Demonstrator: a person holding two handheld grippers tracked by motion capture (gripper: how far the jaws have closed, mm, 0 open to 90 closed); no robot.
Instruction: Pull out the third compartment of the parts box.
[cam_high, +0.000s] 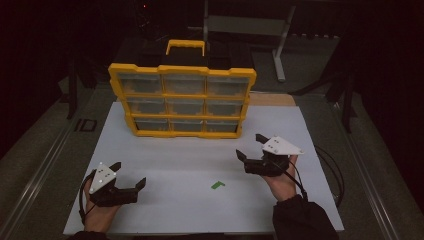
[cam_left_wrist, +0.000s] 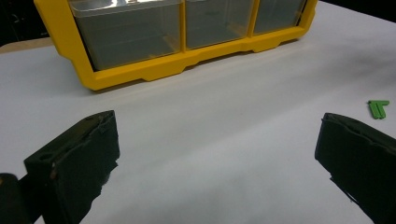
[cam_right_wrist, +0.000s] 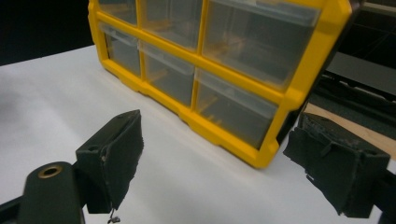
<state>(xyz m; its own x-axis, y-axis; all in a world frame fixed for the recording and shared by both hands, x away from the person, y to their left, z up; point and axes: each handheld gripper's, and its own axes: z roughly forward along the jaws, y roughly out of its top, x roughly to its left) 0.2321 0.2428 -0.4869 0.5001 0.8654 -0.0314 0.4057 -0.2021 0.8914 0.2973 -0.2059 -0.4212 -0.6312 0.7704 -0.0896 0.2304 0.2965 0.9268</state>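
Observation:
A yellow organizer case with clear plastic drawers and a top handle stands upright at the back of the white table. Its lower drawers fill the top of the left gripper view, and its right side crosses the right gripper view. A small green piece lies flat near the table's front, also at the right edge of the left gripper view. My left gripper rests open at the front left, empty. My right gripper is open at the right, empty, pointed at the case.
A grey metal stand and dark equipment sit behind the table. Black cables trail off the table's right side. A metal rail runs along the floor at the left. A brown board lies behind the case.

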